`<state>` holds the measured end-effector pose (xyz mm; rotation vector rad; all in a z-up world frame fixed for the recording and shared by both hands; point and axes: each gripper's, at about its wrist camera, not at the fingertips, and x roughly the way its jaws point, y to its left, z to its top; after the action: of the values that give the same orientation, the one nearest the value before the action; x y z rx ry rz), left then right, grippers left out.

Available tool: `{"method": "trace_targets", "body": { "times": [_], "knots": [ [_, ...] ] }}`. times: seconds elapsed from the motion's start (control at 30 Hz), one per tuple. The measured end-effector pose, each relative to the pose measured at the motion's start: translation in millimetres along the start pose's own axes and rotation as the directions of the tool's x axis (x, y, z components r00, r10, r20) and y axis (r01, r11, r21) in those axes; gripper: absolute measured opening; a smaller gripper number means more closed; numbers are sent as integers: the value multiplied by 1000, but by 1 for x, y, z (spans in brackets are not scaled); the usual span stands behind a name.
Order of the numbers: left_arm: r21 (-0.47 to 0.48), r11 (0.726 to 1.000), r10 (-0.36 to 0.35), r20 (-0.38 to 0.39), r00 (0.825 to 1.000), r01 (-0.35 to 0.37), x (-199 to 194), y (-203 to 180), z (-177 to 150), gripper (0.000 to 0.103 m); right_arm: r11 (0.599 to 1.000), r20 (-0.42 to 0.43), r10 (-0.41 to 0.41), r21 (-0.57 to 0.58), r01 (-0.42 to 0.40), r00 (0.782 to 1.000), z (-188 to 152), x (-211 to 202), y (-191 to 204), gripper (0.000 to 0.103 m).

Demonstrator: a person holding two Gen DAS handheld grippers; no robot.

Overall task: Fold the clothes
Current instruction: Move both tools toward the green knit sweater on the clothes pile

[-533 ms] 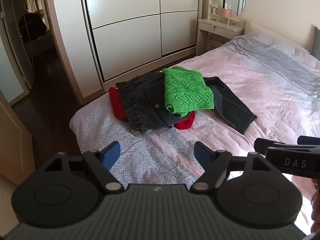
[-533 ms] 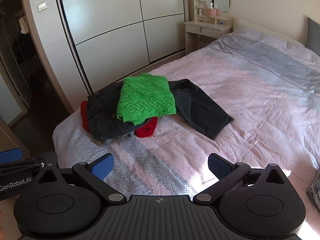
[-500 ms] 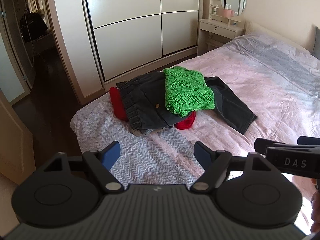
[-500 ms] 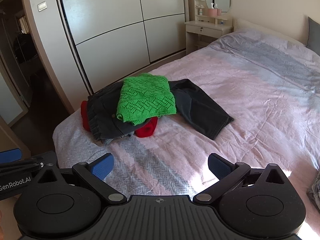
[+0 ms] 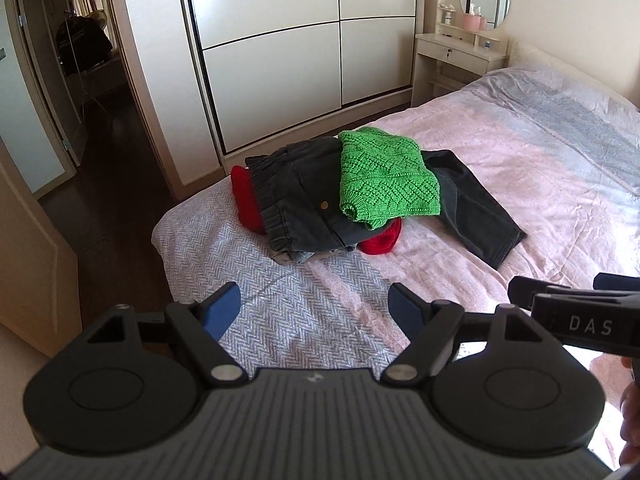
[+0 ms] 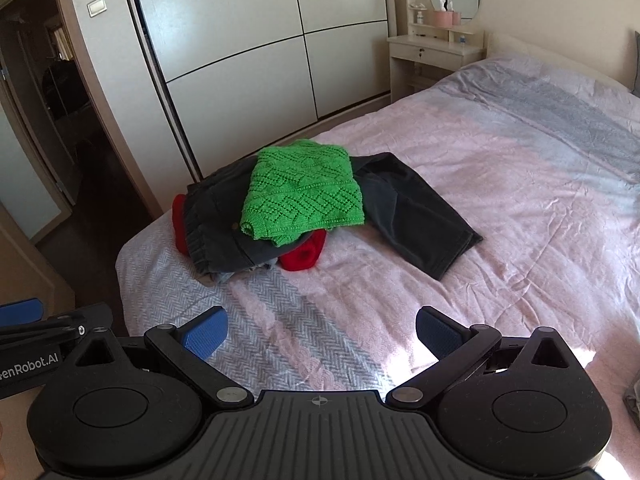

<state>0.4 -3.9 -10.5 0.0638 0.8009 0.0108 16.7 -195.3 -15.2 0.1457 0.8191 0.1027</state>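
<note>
A heap of clothes lies near the bed's foot corner. A green knit sweater (image 5: 384, 178) (image 6: 304, 188) sits on top of dark grey trousers (image 5: 304, 204) (image 6: 416, 216), whose leg trails off to the right. A red garment (image 5: 246, 200) (image 6: 302, 254) pokes out from under both sides. My left gripper (image 5: 314, 310) hovers open over the bedspread, well short of the heap, nothing between its blue pads. My right gripper (image 6: 322, 330) is open too, likewise empty and short of the heap; its side shows at the right of the left wrist view.
The bed (image 5: 540, 168) has a pink and grey cover. A white sliding wardrobe (image 5: 300, 52) stands close behind the heap. A small dresser (image 5: 456, 60) with a round mirror is beside the bed head. An open doorway (image 5: 80, 80) and dark floor lie left.
</note>
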Motion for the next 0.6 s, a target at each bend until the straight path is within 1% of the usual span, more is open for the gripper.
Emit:
{"method": "trace_targets", "body": {
  "times": [0.33,0.6],
  "knots": [
    [3,1000,-4,-27,1000,4,13,7,-3,78,1000,-28,13,-2,-14,1000,3,13,-5,102],
    [37,999,-34,-43,999,35,26,13,2,78,1000,-41,3,16,-3,999,5,19,-12,102]
  ]
}}
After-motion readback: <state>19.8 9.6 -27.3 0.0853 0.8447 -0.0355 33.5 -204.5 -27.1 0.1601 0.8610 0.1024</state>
